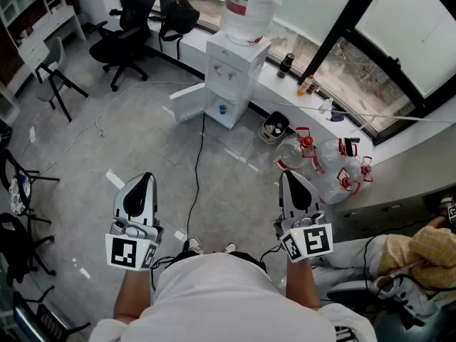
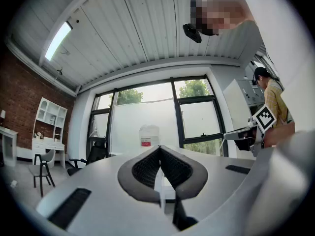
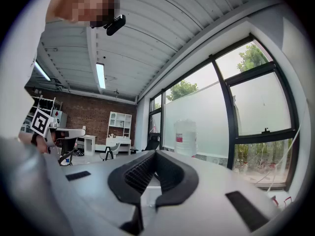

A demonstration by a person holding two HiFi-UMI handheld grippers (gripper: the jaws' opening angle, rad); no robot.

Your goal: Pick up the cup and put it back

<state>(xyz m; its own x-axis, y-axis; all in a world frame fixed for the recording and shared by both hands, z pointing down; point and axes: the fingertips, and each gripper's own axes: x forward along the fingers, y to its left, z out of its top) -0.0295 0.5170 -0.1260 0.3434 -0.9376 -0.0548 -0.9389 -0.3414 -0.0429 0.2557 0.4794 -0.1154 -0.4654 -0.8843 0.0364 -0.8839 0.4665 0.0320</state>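
Left gripper [image 1: 146,180] and right gripper [image 1: 288,177]: ribbed black rubbery fingers pressed together, nothing between them. There's a small blue thing [image 1: 222,109] in the boxy white water dispenser [image 1: 235,66], in its open bottom compartment. Can't tell if that's the cup.

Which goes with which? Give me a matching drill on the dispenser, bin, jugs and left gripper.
Things:
1. dispenser
2. bin
3. jugs
4. left gripper

States or places:
A. shut, nothing held
B. clear, with red handles
C. white, lower door swung open
D. just right of the dispenser's base

Pairs: 1-C, 2-D, 3-B, 4-A
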